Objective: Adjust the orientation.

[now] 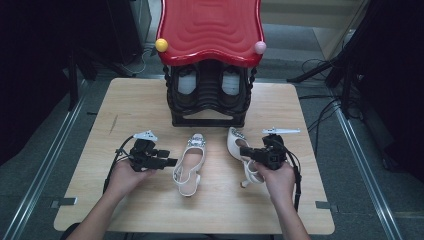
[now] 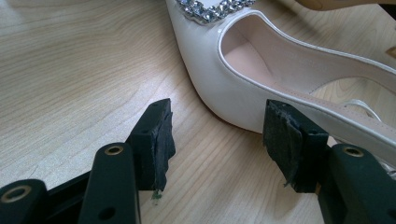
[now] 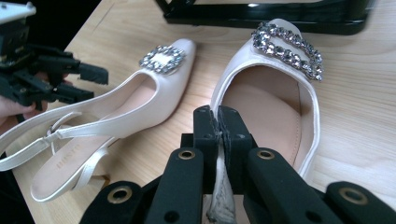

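Shoes (image 1: 190, 165) lengthwise, toes toward rack (image 1: 210, 107); right gripper (image 1: 248, 154) clamps one.

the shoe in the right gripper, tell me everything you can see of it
The right-hand shoe is a white, glossy, pointed slingback with a sparkling stone buckle on its toe and a pale pink lining. It lies on the wooden table, toe pointing toward the black stand, a little apart from its twin. The right gripper has its jaws shut on the shoe's side edge; its heel strap loops beside the hand.
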`<state>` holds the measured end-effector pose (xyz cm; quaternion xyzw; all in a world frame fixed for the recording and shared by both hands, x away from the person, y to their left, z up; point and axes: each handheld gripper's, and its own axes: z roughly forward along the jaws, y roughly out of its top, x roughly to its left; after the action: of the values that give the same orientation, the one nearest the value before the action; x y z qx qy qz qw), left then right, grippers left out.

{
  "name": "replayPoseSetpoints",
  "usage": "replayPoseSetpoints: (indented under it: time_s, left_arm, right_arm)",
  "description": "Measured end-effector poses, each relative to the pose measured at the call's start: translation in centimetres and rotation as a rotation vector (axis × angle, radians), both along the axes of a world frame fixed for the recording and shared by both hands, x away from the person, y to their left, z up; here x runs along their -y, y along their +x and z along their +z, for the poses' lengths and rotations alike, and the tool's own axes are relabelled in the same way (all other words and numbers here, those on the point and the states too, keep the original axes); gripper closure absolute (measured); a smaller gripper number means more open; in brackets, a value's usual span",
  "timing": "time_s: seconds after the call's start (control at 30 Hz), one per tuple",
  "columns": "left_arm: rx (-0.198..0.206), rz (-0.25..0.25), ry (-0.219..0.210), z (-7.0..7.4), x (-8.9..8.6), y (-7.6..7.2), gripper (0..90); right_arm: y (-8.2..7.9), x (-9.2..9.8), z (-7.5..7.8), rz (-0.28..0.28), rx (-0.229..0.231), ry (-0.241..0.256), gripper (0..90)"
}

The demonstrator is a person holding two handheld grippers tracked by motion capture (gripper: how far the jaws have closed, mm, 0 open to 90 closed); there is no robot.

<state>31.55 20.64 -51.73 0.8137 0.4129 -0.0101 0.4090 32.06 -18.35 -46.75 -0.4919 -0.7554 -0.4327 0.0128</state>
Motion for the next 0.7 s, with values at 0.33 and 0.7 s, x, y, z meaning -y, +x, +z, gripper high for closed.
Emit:
replayPoseSetpoints:
  time_s: [0.33,0.7]
  left_arm:
    - [0.006,0.001,0.004,0.1,0.0,-0.1,43.0]
    - [-0.014,-0.003,0.018,0.0,-0.1,-0.1,43.0]
  right_arm:
    - [-0.6,-4.6,-1.7,0.092,-0.012,-0.080,87.5]
    - [-0.7,-7.3,-2.6,0.134,-0.018,-0.146,86.5]
